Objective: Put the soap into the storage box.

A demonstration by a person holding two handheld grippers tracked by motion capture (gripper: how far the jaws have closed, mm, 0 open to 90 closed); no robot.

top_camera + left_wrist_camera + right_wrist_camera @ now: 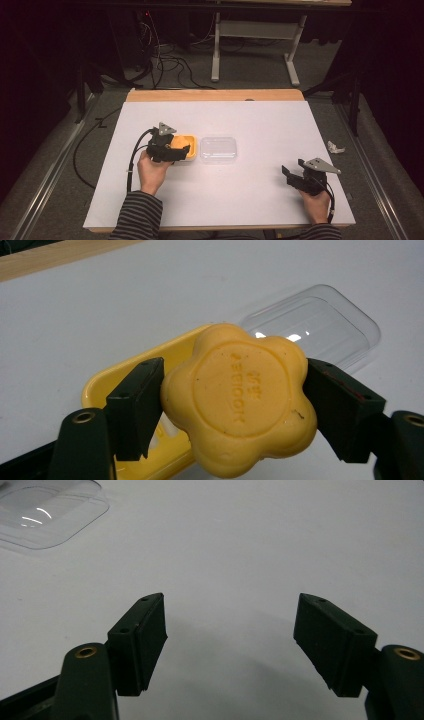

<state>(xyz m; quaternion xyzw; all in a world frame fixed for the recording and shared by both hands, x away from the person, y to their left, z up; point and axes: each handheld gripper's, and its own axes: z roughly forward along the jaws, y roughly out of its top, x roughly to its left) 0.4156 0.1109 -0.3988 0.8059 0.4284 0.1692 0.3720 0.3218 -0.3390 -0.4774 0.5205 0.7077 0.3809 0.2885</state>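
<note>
Soap point(239, 401): nearest the lens in the left gripper view, a yellow-orange flower-shaped bar with a round stamped centre, low in the middle of the frame; it is tilted, face toward the camera, over the near end of the dish.
Left gripper point(235, 405): clenched on the soap, one black pad pressed on each side of the bar; in the high view point(181, 148) it sits left of centre, held by the person's left hand point(152, 170).
Soap dish point(125, 375): yellow, rounded rectangle, behind and below the soap, lower left of the left gripper view; in the high view point(190, 150) it lies on the table just left of the lid.
Clear lid point(320, 320): transparent, rounded, lying flat at upper right of the left gripper view, just beside the dish; upper left corner of the right gripper view point(47, 512).
Right gripper point(231, 640): released, jaws wide apart with bare white table between them; lower right of the high view point(290, 176), well apart from the dish.
Table point(260, 120): white top, wooden far edge.
Crumpled scrap point(335, 147): white, on the floor, right of the table.
</note>
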